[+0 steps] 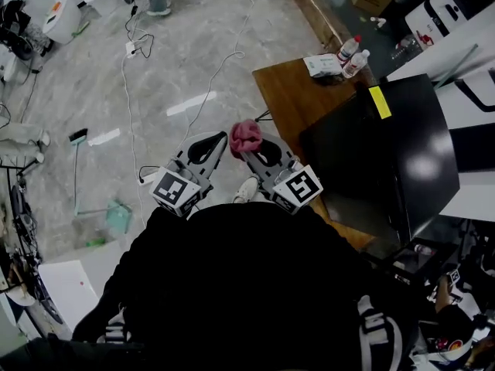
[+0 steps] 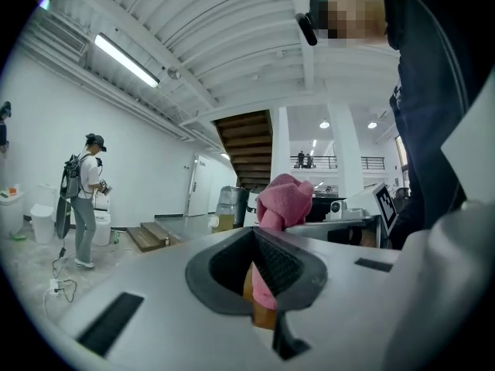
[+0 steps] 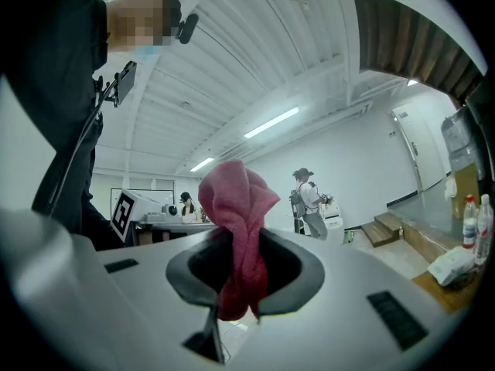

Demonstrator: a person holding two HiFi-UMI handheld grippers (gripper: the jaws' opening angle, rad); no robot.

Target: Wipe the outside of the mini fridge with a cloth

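Note:
A pink cloth [image 1: 246, 137] is bunched up at the tip of my right gripper [image 1: 245, 154], which is shut on it. In the right gripper view the cloth [image 3: 232, 199] rises out of the closed jaws of the right gripper [image 3: 241, 238] and hangs down through them. My left gripper [image 1: 223, 141] is shut right beside it, its tip close to the cloth. In the left gripper view the left gripper [image 2: 257, 234] has the cloth [image 2: 286, 199] just past its tips. The black mini fridge [image 1: 387, 153] stands to the right on a wooden table [image 1: 290, 91]. Both grippers are held close to my body, left of it.
Two bottles [image 1: 352, 56] and a tissue pack [image 1: 321, 66] sit at the table's far end. A yellow sticker [image 1: 379, 101] marks the fridge's top. Cables [image 1: 131, 76] trail over the grey floor to the left. A person [image 2: 85, 199] stands far off.

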